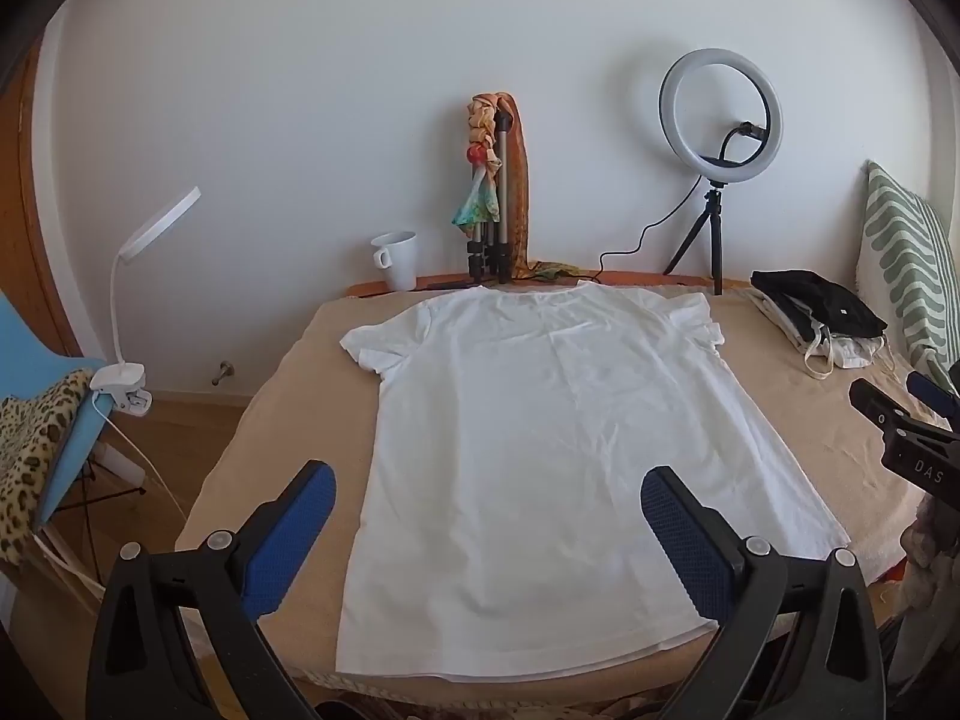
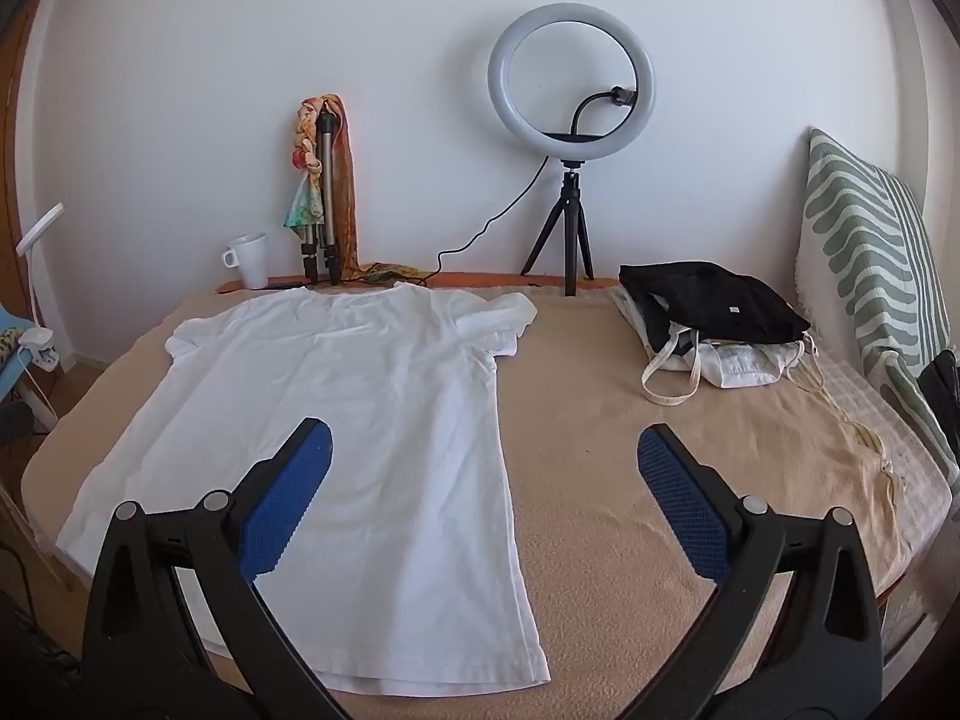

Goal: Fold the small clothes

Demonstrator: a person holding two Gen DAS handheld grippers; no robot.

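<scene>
Both the left gripper point(image 1: 487, 525) and right gripper point(image 2: 485, 492) are hovering, jaws spread, over the flat white cotton T-shirt point(image 1: 540, 450); a one-layer pinch is risking a bunched, crooked fold.

A tan-covered bed point(image 1: 288, 372) carries a flat white T-shirt point(image 1: 540, 456) and a clothes pile point(image 2: 714, 324).

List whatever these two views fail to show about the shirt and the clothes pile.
- White T-shirt: underside hidden in both views, since it lies flat on the beige blanket.
- Shirt hem: partly covered by the left tongs in the left view.
- Clothes pile: lower garments buried under the black one; its label is too small to read.
</scene>
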